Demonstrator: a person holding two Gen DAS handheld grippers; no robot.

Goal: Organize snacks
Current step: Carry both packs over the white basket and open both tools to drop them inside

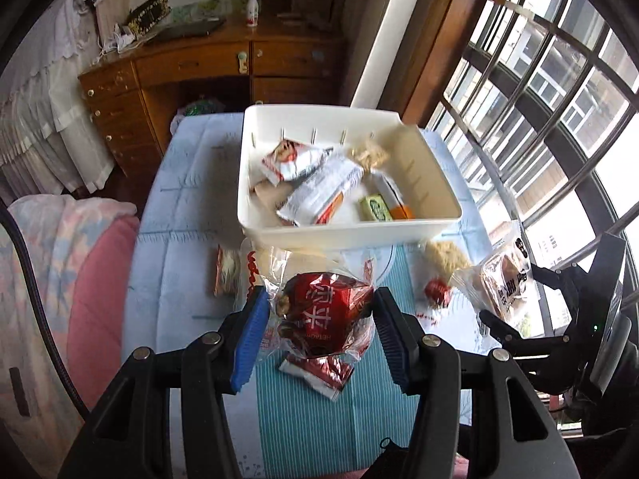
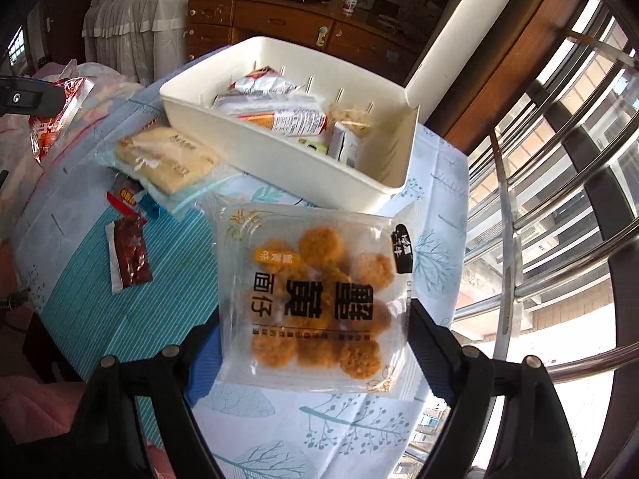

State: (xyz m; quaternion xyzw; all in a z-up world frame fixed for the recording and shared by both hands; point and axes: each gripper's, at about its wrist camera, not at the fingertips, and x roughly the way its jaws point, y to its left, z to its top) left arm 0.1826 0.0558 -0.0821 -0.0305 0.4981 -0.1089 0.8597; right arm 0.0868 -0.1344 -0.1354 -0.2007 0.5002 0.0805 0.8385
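My left gripper (image 1: 319, 331) is shut on a clear bag holding a red snack pack (image 1: 327, 311), lifted above the table in front of the white bin (image 1: 351, 225). My right gripper (image 2: 315, 335) is shut on a clear tray pack of round golden crackers (image 2: 319, 299), also held up near the bin (image 2: 279, 151); the pack also shows in the left wrist view (image 1: 507, 283). The bin holds several snack packets (image 1: 319, 191). The left gripper's bag shows at the left edge of the right wrist view (image 2: 56, 115).
On the blue cloth lie a dark red sachet (image 2: 127, 255), a pale biscuit pack (image 2: 167, 159), a small red packet (image 1: 437, 291) and a pack by the bin (image 1: 225, 275). A window with bars (image 2: 559, 199) is to the right; a wooden dresser (image 1: 199, 68) stands behind.
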